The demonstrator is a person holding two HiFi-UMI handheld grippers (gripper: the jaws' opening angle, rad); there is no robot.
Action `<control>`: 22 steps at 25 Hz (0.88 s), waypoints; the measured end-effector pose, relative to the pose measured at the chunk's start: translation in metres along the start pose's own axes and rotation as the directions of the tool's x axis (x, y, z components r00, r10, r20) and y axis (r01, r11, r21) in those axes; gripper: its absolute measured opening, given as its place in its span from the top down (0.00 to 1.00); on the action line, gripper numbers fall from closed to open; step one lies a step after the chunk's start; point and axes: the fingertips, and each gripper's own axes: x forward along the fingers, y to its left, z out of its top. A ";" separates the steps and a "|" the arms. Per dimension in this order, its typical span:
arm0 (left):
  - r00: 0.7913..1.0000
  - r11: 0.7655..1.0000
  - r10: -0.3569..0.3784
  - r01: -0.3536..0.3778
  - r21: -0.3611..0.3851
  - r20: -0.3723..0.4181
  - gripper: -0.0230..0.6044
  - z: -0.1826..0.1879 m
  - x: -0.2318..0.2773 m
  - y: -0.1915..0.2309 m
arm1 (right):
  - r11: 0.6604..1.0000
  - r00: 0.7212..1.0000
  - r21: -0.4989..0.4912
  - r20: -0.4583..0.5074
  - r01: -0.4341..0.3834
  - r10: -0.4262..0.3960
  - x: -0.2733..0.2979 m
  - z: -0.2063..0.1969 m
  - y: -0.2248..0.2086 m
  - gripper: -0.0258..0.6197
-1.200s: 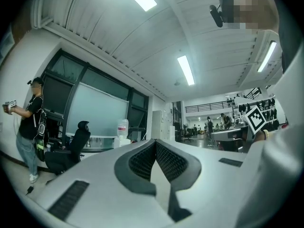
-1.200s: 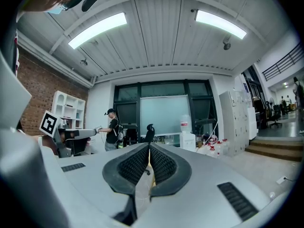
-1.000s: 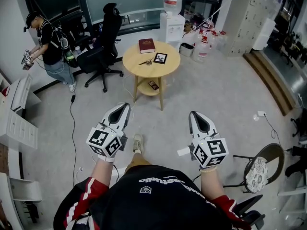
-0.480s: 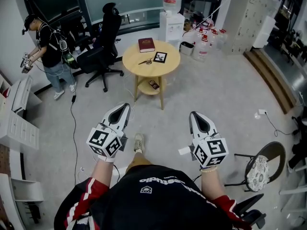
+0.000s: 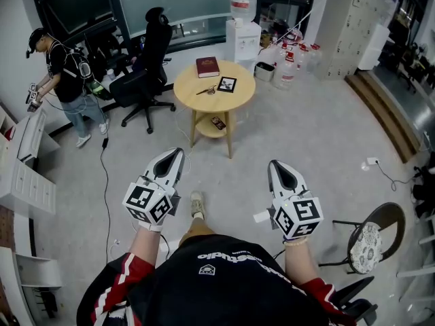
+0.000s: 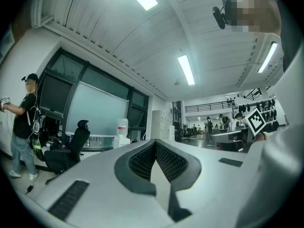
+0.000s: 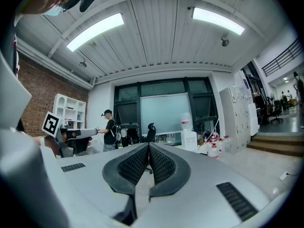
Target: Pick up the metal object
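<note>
A small metal object (image 5: 208, 87) lies on the round wooden table (image 5: 238, 96) far ahead, between a dark red book (image 5: 208, 65) and a framed marker card (image 5: 226, 83). My left gripper (image 5: 175, 153) and right gripper (image 5: 276, 164) hang level in front of my chest, well short of the table. Both sets of jaws meet at the tips with nothing between them, as the left gripper (image 6: 154, 141) and the right gripper (image 7: 148, 146) show in their own views. The table is hidden behind the jaws in both gripper views.
A black office chair (image 5: 146, 66) stands left of the table. Another person (image 5: 64, 73) stands at the far left by white shelving (image 5: 27, 175). A water dispenser (image 5: 243, 29) and several bottles (image 5: 289, 63) are behind the table. A round stool (image 5: 370, 240) sits at my right. A cable (image 5: 103, 182) runs along the floor.
The person at the far left has stepped a little further left. My two grippers have stayed where they were, jaws unchanged.
</note>
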 end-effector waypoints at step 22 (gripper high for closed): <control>1.000 0.999 0.022 -0.022 -0.025 -0.013 0.94 -0.009 0.039 0.059 | 0.998 0.998 0.000 -0.031 -0.055 0.055 0.080 0.001 -0.003 0.91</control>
